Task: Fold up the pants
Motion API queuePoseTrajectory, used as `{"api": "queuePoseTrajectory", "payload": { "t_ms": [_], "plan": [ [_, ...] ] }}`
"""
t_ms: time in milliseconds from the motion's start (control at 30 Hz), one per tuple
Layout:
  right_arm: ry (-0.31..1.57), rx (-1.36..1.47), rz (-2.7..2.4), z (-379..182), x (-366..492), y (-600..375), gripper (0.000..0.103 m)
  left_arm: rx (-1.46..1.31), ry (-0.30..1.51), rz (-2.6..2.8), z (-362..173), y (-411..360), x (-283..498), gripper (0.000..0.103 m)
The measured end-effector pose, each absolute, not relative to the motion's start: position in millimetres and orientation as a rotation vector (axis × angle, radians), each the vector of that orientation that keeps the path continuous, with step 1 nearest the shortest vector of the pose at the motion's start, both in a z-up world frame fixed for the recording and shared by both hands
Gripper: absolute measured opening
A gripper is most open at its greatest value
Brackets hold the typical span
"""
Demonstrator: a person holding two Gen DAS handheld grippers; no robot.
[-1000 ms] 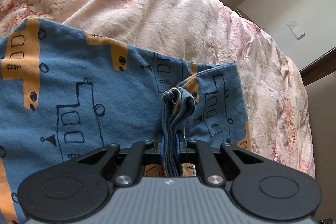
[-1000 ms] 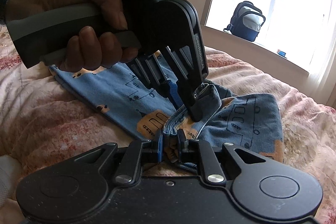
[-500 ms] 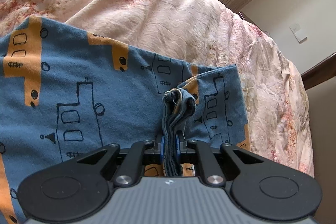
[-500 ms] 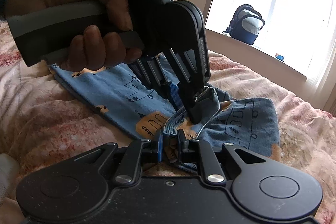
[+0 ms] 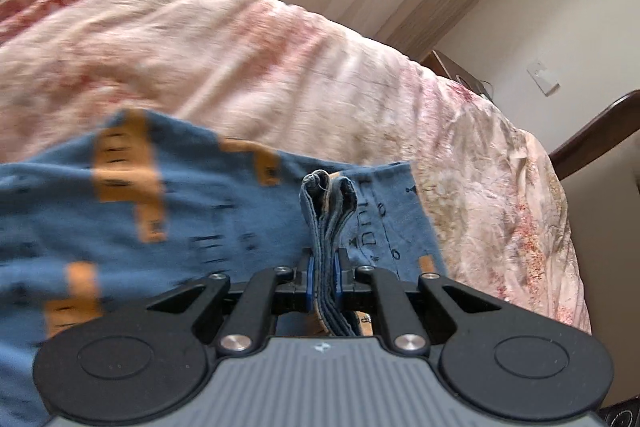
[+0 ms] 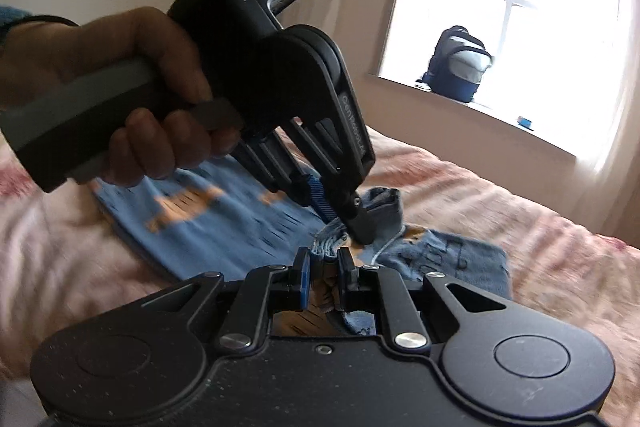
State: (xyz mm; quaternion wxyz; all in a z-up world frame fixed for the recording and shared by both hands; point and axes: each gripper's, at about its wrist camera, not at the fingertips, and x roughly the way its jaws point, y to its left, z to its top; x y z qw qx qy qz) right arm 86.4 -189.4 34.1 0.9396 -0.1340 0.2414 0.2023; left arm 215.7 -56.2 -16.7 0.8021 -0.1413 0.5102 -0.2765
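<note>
Here the blue pants (image 5: 192, 219) with orange patches and black line drawings lie spread on the pink floral bedspread (image 5: 240, 47), their folded hem (image 5: 326, 223) bunched up at the near edge. Your left gripper (image 5: 323, 281) has its fingers pressed together on that stacked hem, several layers standing upright between the blue pads. Seen from the right wrist, your right gripper (image 6: 323, 273) pinches the same bunch of fabric (image 6: 326, 249) just beside the left gripper (image 6: 348, 215), which your left hand (image 6: 132, 95) holds by its grey handle. Far right, a dark blue backpack (image 6: 460, 65) sits on the windowsill (image 6: 520, 125).
</note>
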Motion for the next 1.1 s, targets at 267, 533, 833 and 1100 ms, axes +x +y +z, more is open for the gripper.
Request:
{"api": "queuePoseTrajectory", "payload": {
  "t_ms": [267, 533, 833, 1100],
  "plan": [
    [0.531, -0.222, 0.577, 23.7, 97.3, -140.6, 0.014, -0.388, 1.113, -0.46, -41.9, 19.6, 205.0, 0.01],
    [0.593, -0.229, 0.627, -6.3, 100.8, -114.7, 0.015, -0.422, 1.133, -0.453, -65.0, 37.7, 206.3, 0.014],
    [0.585, -0.206, 0.611, -1.4, 92.2, -121.9, 0.032, -0.408, 1.119, -0.437, -57.9, 35.0, 200.4, 0.029],
    [0.453, -0.26, 0.19, 22.0, 80.5, -185.7, 0.101, -0.096, 0.867, -0.32, -23.2, 3.9, 185.8, 0.094]
  ]
}}
